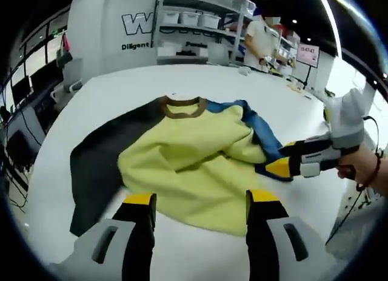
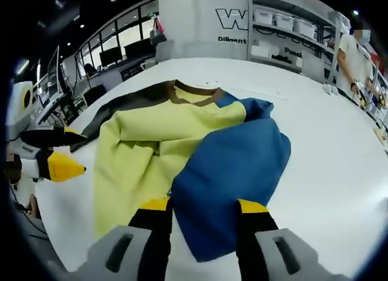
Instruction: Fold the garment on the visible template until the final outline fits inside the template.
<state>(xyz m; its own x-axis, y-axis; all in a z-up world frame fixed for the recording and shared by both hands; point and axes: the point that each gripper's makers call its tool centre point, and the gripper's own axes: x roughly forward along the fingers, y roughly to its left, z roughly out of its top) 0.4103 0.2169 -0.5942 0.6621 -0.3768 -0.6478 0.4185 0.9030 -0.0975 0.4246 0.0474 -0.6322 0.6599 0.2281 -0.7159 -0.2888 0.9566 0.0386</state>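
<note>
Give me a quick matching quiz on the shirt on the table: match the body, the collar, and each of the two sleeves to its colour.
Things:
1. body of the garment
2. collar
3. sleeve by the right gripper
4. sleeve on the far side from it

Colours:
A. brown
B. blue
C. yellow-green
D. dark grey

Pairs: 1-C, 2-A, 3-B, 4-D
</note>
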